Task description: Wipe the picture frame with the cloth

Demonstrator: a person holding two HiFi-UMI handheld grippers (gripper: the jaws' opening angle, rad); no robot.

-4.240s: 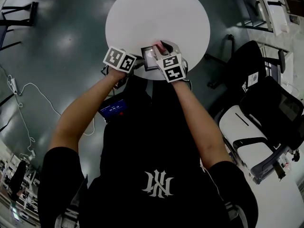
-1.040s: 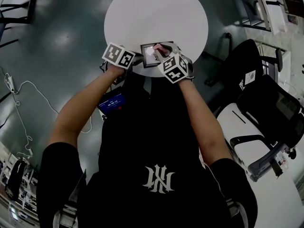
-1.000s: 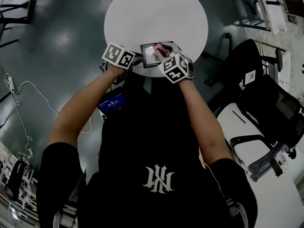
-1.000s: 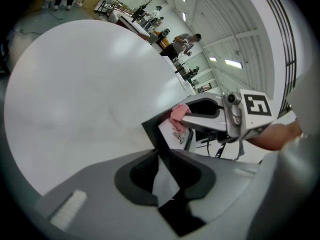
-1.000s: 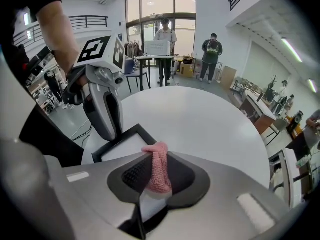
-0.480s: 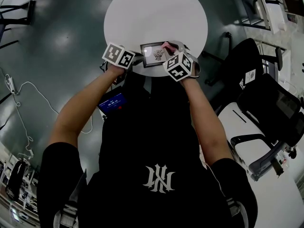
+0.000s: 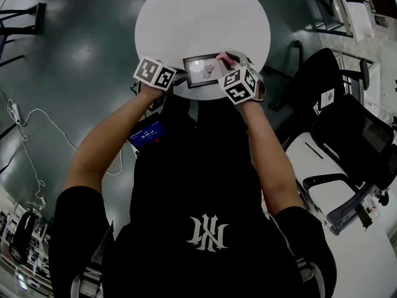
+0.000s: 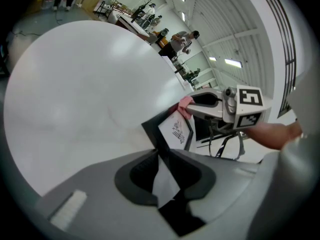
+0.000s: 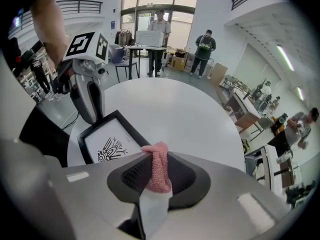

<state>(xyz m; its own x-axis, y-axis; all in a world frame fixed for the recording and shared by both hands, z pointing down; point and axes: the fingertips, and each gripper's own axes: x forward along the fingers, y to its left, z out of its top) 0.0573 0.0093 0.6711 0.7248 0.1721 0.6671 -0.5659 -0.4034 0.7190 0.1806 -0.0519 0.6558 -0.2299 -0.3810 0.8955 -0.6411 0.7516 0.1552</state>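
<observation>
A black picture frame (image 7: pixel 202 71) with a white print lies flat near the front edge of the round white table (image 7: pixel 205 17). My left gripper (image 7: pixel 178 77) is shut on its left edge, and the dark frame (image 8: pixel 172 132) runs out from between the left gripper's (image 8: pixel 162 156) pads. My right gripper (image 7: pixel 227 61) is shut on a bunched pink cloth (image 9: pixel 157 168). The pink cloth (image 7: pixel 222 57) rests at the frame's right end. In the right gripper view the frame (image 9: pixel 111 141) lies left of the cloth, with the left gripper (image 9: pixel 91 104) behind it.
Black and white office chairs (image 7: pixel 347 135) stand to the right of the table. A cable (image 7: pixel 25 126) lies on the dark floor at the left. A device with a blue screen (image 7: pixel 147 138) sits below the table's edge. Several people (image 9: pixel 159 26) stand far behind.
My right gripper has slid the cloth from the middle of the frame to its right end, uncovering the print. The left gripper and the frame have stayed put.
</observation>
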